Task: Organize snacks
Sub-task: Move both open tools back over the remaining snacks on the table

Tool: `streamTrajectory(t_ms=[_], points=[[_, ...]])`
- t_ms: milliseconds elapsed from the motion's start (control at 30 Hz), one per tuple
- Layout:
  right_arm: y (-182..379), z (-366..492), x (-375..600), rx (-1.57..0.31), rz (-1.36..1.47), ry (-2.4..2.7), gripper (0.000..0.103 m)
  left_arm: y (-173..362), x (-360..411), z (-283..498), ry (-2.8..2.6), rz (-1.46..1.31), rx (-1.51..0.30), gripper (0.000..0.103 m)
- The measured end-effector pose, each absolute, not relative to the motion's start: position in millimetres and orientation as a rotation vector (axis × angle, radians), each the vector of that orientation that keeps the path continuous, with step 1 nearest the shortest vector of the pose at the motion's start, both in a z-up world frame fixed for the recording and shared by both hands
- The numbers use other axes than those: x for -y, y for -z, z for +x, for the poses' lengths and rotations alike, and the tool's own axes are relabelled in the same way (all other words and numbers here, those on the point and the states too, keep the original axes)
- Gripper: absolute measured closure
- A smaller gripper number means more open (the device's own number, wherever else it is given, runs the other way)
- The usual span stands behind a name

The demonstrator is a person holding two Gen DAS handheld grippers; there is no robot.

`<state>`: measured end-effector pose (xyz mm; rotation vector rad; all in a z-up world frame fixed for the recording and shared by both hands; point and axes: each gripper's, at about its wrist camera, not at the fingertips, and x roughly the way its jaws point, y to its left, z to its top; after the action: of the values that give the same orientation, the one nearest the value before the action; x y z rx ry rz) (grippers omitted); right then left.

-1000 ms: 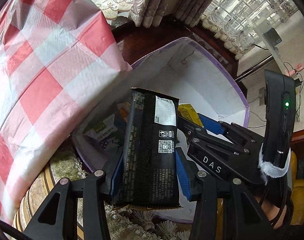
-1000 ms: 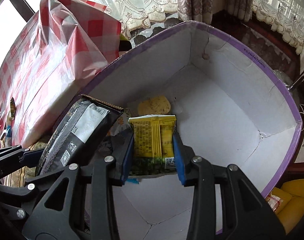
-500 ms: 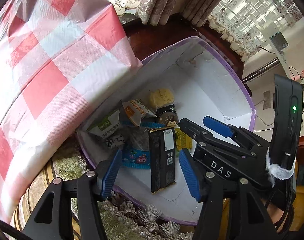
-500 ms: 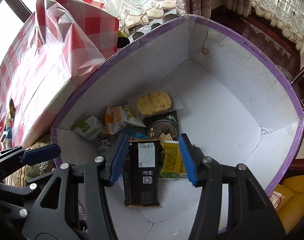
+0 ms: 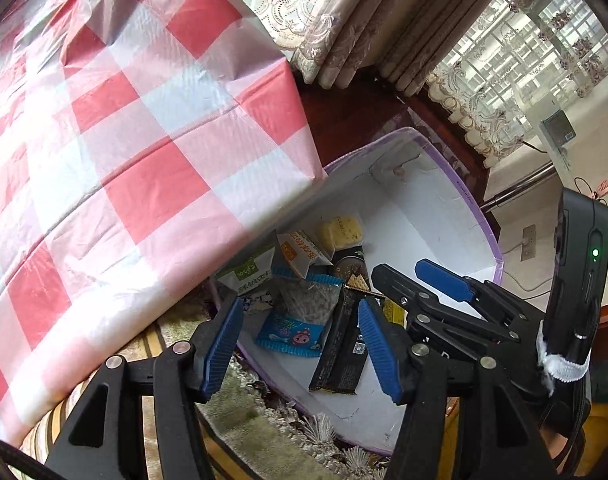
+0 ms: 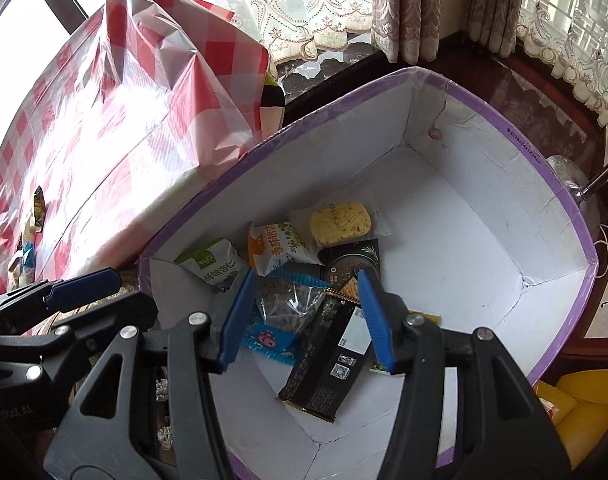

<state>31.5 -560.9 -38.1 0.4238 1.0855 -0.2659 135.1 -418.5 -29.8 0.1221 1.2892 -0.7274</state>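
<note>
Both grippers, left [image 5: 300, 344] and right [image 6: 305, 316], above purple-rimmed box [image 6: 483, 240], fingers apart, holding nothing. Black snack bar [image 6: 327, 360] flat on box floor, overlapping blue packet [image 6: 270, 340]; yellow cake [image 6: 339, 222], orange packet [image 6: 280, 246], green packet [image 6: 210, 262] nearby.

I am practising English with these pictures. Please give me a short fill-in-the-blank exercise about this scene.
1. The snacks lie inside a white box with a ____ rim.
2. The long black packet lies on the box's ____.
3. Both the left gripper and the right gripper are ____.
4. The tablecloth is checked red and ____.

Missing words: purple; floor; open; white
</note>
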Motion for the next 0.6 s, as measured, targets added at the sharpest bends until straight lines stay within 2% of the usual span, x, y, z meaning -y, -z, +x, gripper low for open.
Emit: streamTrajectory(t_ms=[600], points=[[2.2, 86.1, 463.9, -1.052, 0.32, 0.069, 0.046, 8.5, 303.2, 181.1, 0.503, -0.061, -1.15, 0.042]])
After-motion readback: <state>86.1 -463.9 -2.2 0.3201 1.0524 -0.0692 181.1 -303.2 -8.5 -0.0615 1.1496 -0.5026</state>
